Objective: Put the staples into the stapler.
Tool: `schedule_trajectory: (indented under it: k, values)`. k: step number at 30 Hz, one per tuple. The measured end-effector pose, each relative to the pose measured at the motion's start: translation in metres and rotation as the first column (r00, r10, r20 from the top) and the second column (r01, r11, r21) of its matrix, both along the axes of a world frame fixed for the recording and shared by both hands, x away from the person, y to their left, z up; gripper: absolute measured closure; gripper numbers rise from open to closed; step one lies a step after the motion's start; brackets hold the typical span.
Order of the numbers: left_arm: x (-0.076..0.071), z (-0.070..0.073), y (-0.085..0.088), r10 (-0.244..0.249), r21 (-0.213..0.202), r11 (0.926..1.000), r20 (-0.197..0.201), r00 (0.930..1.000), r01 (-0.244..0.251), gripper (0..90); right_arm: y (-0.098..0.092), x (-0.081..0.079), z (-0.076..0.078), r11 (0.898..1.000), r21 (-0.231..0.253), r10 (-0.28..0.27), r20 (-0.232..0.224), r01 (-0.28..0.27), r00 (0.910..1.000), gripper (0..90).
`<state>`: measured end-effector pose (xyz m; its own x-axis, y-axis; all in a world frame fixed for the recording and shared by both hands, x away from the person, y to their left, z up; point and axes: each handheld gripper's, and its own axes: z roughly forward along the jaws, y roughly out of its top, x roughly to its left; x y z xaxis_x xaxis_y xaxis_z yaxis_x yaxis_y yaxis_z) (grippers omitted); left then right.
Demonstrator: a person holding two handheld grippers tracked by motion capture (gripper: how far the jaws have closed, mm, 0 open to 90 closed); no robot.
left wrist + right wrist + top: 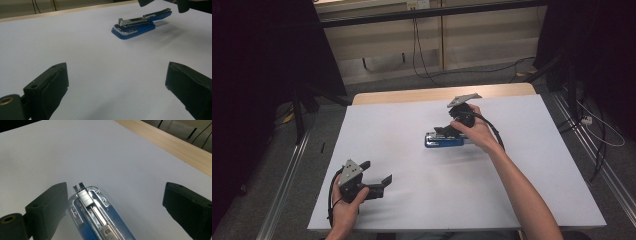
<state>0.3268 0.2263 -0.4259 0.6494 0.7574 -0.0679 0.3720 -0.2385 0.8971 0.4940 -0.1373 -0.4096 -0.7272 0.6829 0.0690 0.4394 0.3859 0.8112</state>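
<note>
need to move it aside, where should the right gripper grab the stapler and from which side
Probably across the stapler's long blue body, near its middle, coming from above. It lies flat on the table, long and narrow, so its two long sides suit the fingers. The right gripper is open around its metal front end, which looks less even to clamp.

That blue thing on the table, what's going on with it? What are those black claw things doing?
A person sits at a white table holding a two-jaw gripper in each hand. The blue thing is a stapler lying flat near the middle. The right gripper is right over it with its jaws wide open, so the stapler lies between them but is not squeezed. The left gripper is also open, nearer the person, pointing toward the stapler and holding nothing.
</note>
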Motion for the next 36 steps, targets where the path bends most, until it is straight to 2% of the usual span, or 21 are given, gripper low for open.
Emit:
schedule_trajectory:
  k: [4, 8, 10, 13, 17, 19, 25, 29, 36]
  values:
    - [0.000, 0.000, 0.000, 0.003, -0.002, 1.0000, -0.005, 1.0000, -0.003, 4.9, -0.004, -0.005, -0.001, 0.999, 0.016, -0.036, 0.005, 0.036, 0.9993, 7.1]
    - [0.001, -0.001, -0.001, 0.003, 0.006, 1.0000, -0.009, 1.0000, -0.003, 4.9, -0.007, -0.013, -0.002, 0.998, 0.017, -0.064, 0.017, 0.064, 0.9978, 7.5]
    - [0.001, -0.001, -0.001, -0.001, 0.010, 0.9999, -0.009, 1.0000, 0.001, 4.9, -0.008, -0.017, -0.003, 0.996, 0.008, -0.091, 0.007, 0.091, 0.9958, 7.6]
    - [0.001, -0.001, -0.001, 0.002, 0.007, 1.0000, -0.009, 1.0000, -0.002, 4.9, -0.009, -0.024, -0.006, 0.994, -0.008, -0.112, 0.024, 0.113, 0.9934, 8.4]
    - [0.001, -0.001, 0.000, 0.009, 0.004, 1.0000, -0.011, 0.9999, -0.008, 4.9, -0.013, -0.032, -0.009, 0.989, 0.005, -0.145, 0.040, 0.145, 0.9886, 8.4]
    - [0.002, -0.001, 0.001, 0.005, 0.007, 1.0000, -0.009, 1.0000, -0.005, 4.9, -0.015, -0.036, -0.009, 0.990, 0.015, -0.139, 0.053, 0.139, 0.9888, 8.2]
    - [0.001, -0.001, 0.003, 0.019, 0.002, 0.9998, -0.009, 0.9998, -0.019, 4.9, -0.024, -0.048, -0.013, 0.985, 0.044, -0.172, 0.085, 0.169, 0.9813, 7.2]
    - [0.002, -0.003, 0.001, 0.011, 0.009, 0.9999, -0.016, 0.9998, -0.011, 4.9, -0.031, -0.060, -0.013, 0.977, 0.071, -0.205, 0.096, 0.199, 0.9740, 5.5]
    - [0.003, -0.004, 0.003, 0.019, -0.001, 0.9998, -0.024, 0.9995, -0.019, 4.9, -0.044, -0.073, -0.015, 0.970, 0.064, -0.240, 0.108, 0.235, 0.9647, 5.2]
